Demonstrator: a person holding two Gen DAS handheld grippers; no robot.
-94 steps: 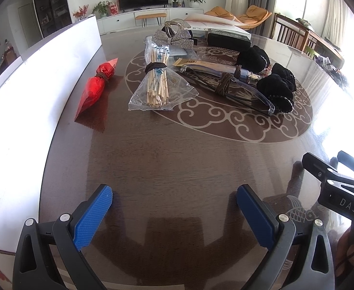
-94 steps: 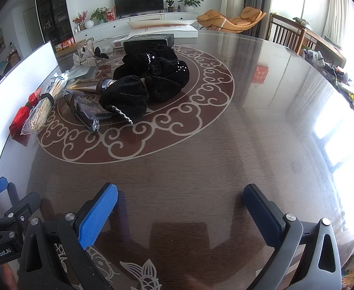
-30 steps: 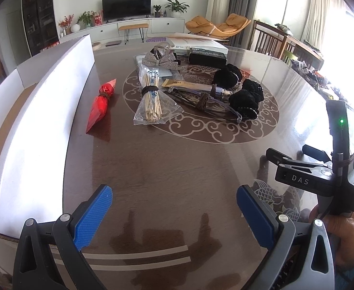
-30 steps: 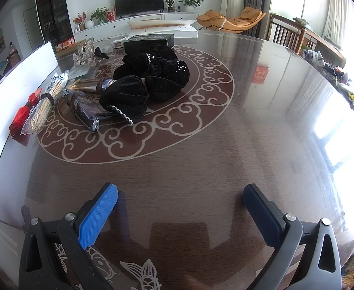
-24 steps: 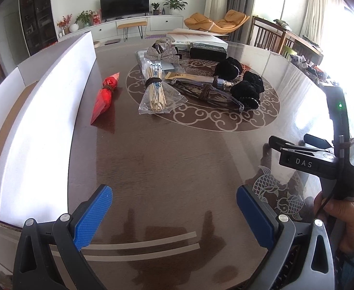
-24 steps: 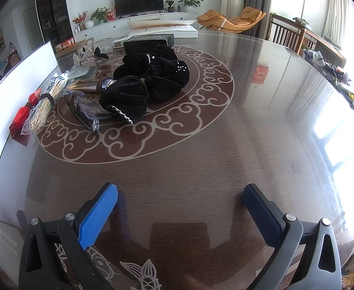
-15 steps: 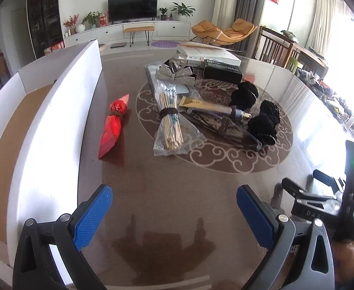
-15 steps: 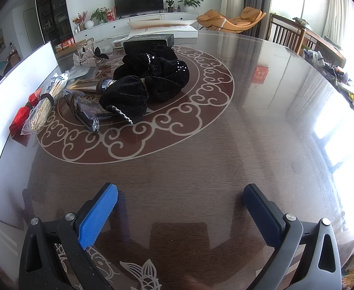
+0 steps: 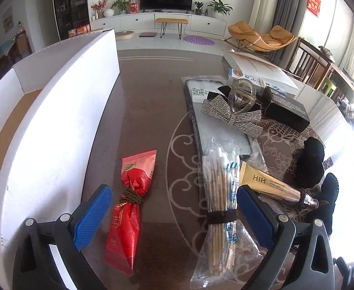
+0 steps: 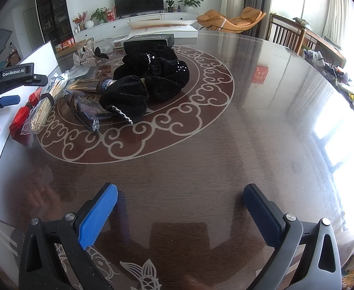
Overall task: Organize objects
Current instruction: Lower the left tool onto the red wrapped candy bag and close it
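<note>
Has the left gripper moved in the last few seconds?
Yes. The left gripper has gone forward across the table toward the white box; its open fingers now frame the red packet and the swab bag.

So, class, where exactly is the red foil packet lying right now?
In the left wrist view the red foil packet lies on the table, between the white box wall on its left and the cotton swab bag on its right.

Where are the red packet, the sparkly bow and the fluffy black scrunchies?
red packet [image 9: 128, 211], left wrist view, on its tied middle.
sparkly bow [image 9: 232, 116], left wrist view, on its centre.
black scrunchies [image 10: 150, 82], right wrist view, mid-pile.
</note>
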